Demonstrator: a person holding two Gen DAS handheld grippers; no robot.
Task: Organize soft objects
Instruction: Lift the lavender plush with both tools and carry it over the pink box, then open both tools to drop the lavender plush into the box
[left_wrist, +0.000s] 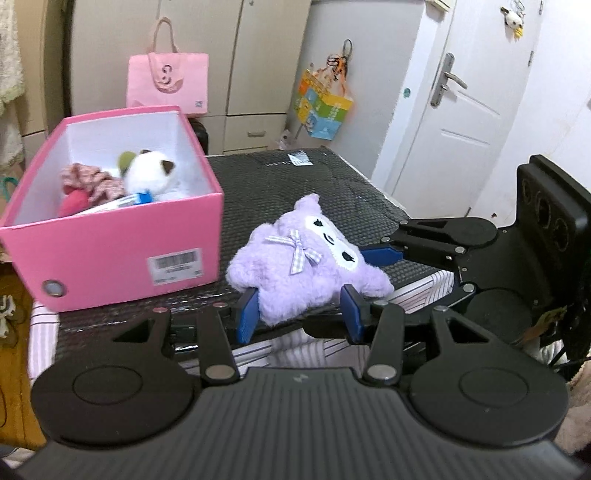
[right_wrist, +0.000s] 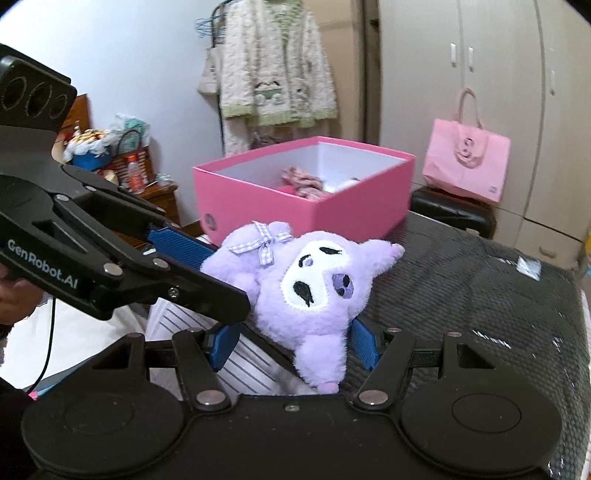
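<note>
A purple plush toy (left_wrist: 295, 258) with a white face and a checked bow hangs just above the dark woven mat (left_wrist: 295, 177), held from two sides. My left gripper (left_wrist: 300, 314) is shut on its lower body, a blue pad on each flank. My right gripper (right_wrist: 294, 345) is shut on the toy (right_wrist: 295, 280) from the other side, its blue pads beside the toy's leg. One of the right gripper's fingers (left_wrist: 382, 254) touches the toy's head. The pink open box (left_wrist: 110, 254) stands to the left and holds a white plush (left_wrist: 155, 173) and patterned fabric (left_wrist: 88, 181).
A pink tote bag (right_wrist: 467, 162) sits behind the box (right_wrist: 354, 212) by the wardrobe. A white door (left_wrist: 461, 103) lies to the right. Striped bedding (right_wrist: 199, 325) shows under the grippers. A cluttered wooden side table (right_wrist: 129, 173) and a hanging cardigan (right_wrist: 273, 62) lie beyond.
</note>
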